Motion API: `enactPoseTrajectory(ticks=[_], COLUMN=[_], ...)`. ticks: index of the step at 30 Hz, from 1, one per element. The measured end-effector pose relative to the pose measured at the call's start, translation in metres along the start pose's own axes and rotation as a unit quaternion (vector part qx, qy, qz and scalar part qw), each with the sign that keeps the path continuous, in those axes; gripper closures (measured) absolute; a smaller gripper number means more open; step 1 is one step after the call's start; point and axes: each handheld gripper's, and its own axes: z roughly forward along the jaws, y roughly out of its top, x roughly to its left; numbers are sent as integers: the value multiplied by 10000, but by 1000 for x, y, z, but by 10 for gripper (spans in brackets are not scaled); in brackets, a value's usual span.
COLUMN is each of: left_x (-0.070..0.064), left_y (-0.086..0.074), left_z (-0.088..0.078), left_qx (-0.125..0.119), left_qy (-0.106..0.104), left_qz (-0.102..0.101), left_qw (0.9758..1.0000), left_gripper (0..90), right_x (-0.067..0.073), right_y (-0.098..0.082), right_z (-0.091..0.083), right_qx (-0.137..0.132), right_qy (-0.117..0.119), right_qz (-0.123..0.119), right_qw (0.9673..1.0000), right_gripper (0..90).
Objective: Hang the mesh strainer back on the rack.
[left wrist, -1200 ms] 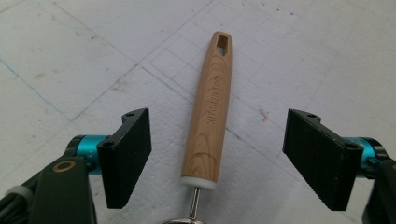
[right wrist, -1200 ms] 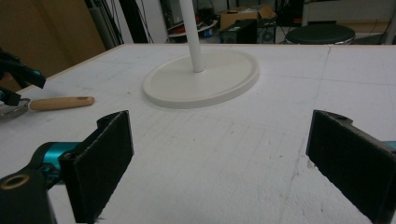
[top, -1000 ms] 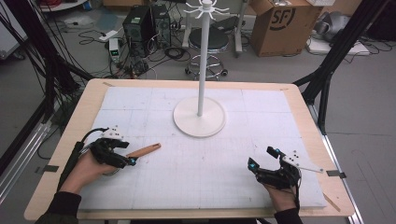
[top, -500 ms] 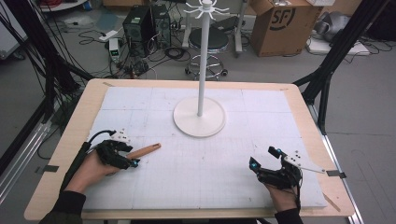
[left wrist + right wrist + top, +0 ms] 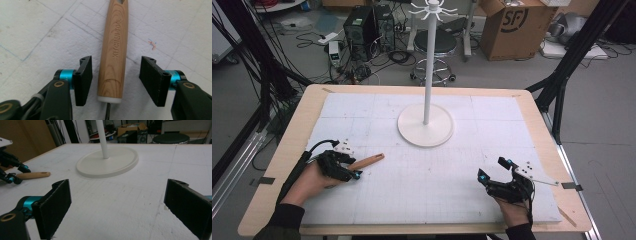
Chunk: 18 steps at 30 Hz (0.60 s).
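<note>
Left gripper view, jaws: you are holding your left gripper (image 5: 115,81) with its jaws apart, one on each side of the wooden handle (image 5: 115,50), with a gap showing on both sides.
Handle: it is lying flat on the white mat (image 5: 37,30), stamped "KITCHEN TOOL", with a white collar and a thin dark shank running out toward the camera between your jaws.
Right gripper view, jaws: you are keeping your right gripper (image 5: 120,205) spread wide, with bare mat between the pads.
High view, left hand: you are resting your left gripper (image 5: 343,165) near the mat's left edge, with the wooden handle (image 5: 367,161) sticking out of it toward the middle.
High view, right hand: you are holding your right gripper (image 5: 497,172) near the front right corner, well apart from the handle.
Stand: a white pole stand (image 5: 426,125) is sitting on its round base at the centre back of the mat.
Table: a wooden table (image 5: 542,125) is carrying the mat.
</note>
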Motion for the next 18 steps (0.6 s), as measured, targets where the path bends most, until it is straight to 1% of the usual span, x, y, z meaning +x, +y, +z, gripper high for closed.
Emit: enactPoseTrajectory(ticks=[2, 3, 6, 7, 9, 10, 11, 12, 13, 14, 15, 16, 17, 18], left_x=[1, 1, 0, 0, -1, -1, -1, -1, -1, 0, -2, -2, -4, -6], left_y=[1, 2, 4, 4, 7, 8, 9, 9, 10, 10, 9, 10, 11, 12], left_z=[0, 0, 0, 0, -1, -1, -1, -1, -1, -1, 0, -1, -1, -1], left_qx=[19, 69, 111, 176, 249, 284, 308, 295, 325, 301, 292, 325, 357, 402], left_qy=[-35, -22, -23, -62, -73, -59, -25, -13, -15, -11, -3, 18, 32, 93], left_qz=[20, 9, 35, 120, 165, 164, 118, 111, 128, 177, 161, 252, 297, 313], left_qw=[10000, 10000, 9999, 9998, 9995, 9994, 9995, 9995, 9994, 9994, 9994, 9992, 9989, 9987], left_gripper=[451, 456, 469, 493, 538, 566, 600, 629, 646, 648, 650, 676, 676, 682], right_x=[0, 0, 0, 0, 1, 1, 1, 1, 1, 1, 2, 1, 1, 0], right_y=[1, 1, 1, 1, 1, 2, 2, 2, 2, 2, 2, 3, 3, 3], right_z=[-1, -2, -2, -3, -3, -3, -3, -3, -4, -4, -4, -5, -5, -5], right_qx=[-23, -71, -75, -67, -96, -106, -107, -125, -125, -129, -136, -169, -169, -169], right_qy=[3, -5, -11, -2, 11, 9, 15, 7, 8, 9, 8, 6, 6, -4], right_qz=[11, -14, -4, 11, 0, -5, 3, -21, -12, -3, 0, -7, -7, 6], right_qw=[10000, 10000, 10000, 10000, 10000, 9999, 9999, 9999, 9999, 9999, 9999, 9999, 9999, 9999], right_gripper=[64, 65, 64, 65, 65, 65, 65, 65, 65, 65, 65, 65, 65, 65])
